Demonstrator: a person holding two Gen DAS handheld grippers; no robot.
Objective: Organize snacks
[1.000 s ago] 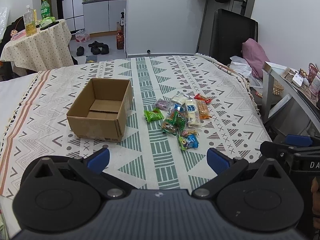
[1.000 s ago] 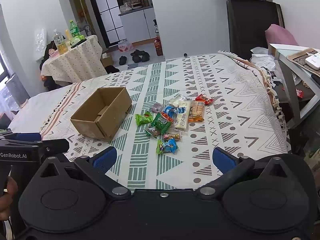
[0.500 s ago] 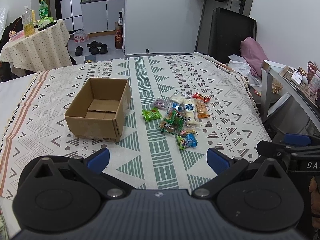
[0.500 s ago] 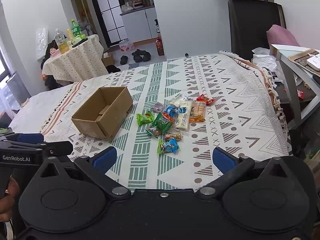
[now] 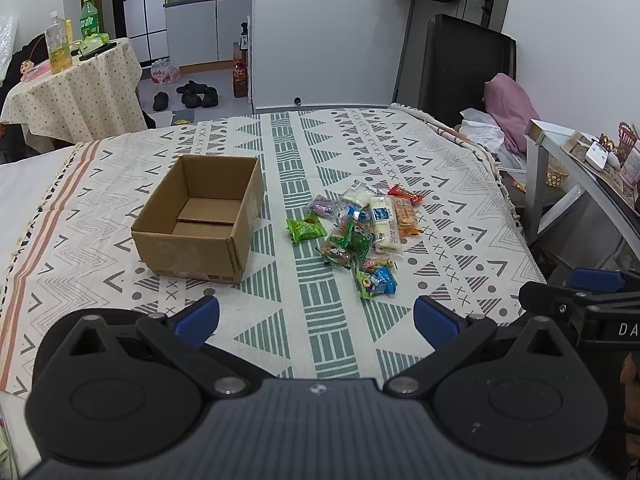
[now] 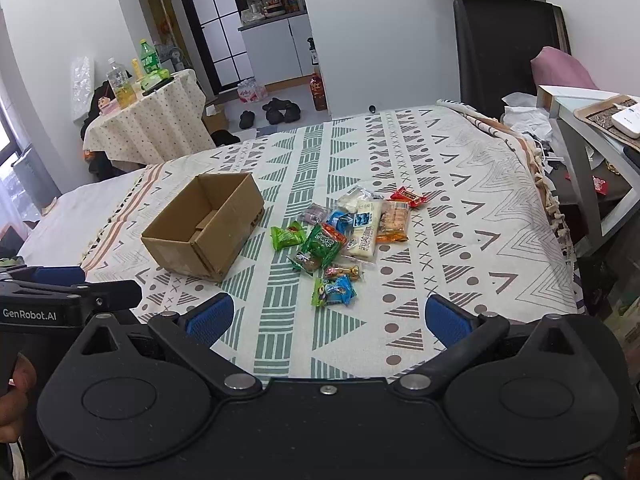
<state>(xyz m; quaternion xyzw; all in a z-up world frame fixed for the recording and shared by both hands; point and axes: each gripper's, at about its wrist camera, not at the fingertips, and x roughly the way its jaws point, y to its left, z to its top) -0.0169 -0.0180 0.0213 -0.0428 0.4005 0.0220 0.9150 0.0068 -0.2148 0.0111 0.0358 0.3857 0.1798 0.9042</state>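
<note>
Patterned bed cover (image 5: 320, 152) carries an empty cardboard box (image 5: 200, 220); snack packets (image 5: 360, 232) lie just right of the box. Behind the box, a cloth-draped table (image 5: 76, 92) with bottles. Left hand-held gripper (image 5: 316, 316) and right hand-held gripper (image 6: 326, 316) both spread, empty.

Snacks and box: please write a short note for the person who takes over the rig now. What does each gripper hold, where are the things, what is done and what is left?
Left gripper: jaws open, holding nothing, above the near edge of the bed.
Right gripper: jaws open, holding nothing, beside the left one.
Box: open, upright on the bedcover, nothing inside it.
Snacks: a loose pile on the bedcover, to the right of the box, not touching it. The blue packet lies nearest the grippers.
Done: nothing is packed yet.
Left: probably move every snack into the box.
</note>
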